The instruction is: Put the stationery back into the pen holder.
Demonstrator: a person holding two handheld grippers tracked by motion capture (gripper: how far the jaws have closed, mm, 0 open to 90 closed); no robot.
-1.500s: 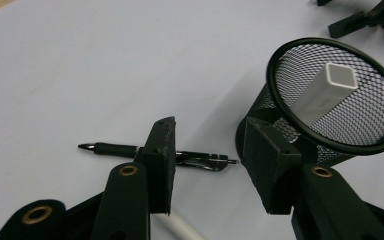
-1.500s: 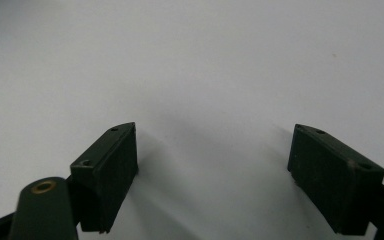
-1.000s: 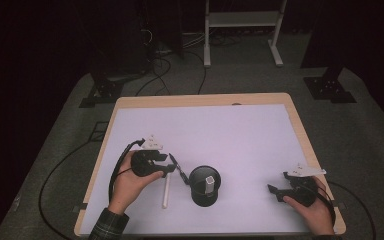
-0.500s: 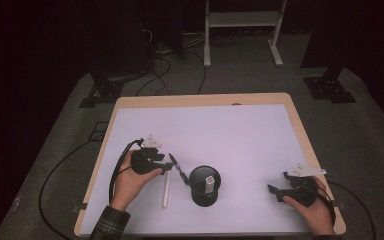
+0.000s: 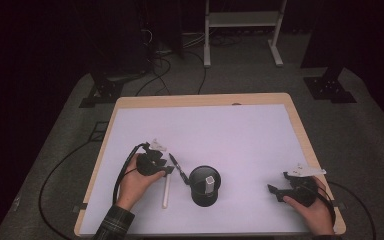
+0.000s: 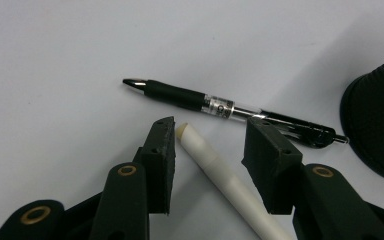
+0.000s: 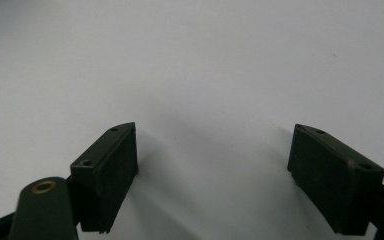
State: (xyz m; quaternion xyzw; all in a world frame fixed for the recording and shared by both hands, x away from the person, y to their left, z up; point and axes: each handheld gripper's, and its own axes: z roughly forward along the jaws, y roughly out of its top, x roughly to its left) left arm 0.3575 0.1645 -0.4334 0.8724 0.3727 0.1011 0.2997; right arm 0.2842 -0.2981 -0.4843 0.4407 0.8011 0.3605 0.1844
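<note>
A white pen (image 6: 225,177), capped or blunt-tipped as far as the view tells, lies flat on the surface. Just beyond its tip lies a black retractable pen (image 6: 220,106) with a clear middle, its clicker end near a black mesh cup (image 6: 377,130).

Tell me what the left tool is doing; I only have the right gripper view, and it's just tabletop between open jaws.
Observer: The left tool is open, its jaws on either side of a white pen lying on the table.
Operator: Anything else near it?
Observer: A black pen lies just beyond the white one.
Operator: Is there a holder?
Observer: Yes, a black mesh cup stands upright right of the pens, with a pale item inside.
</note>
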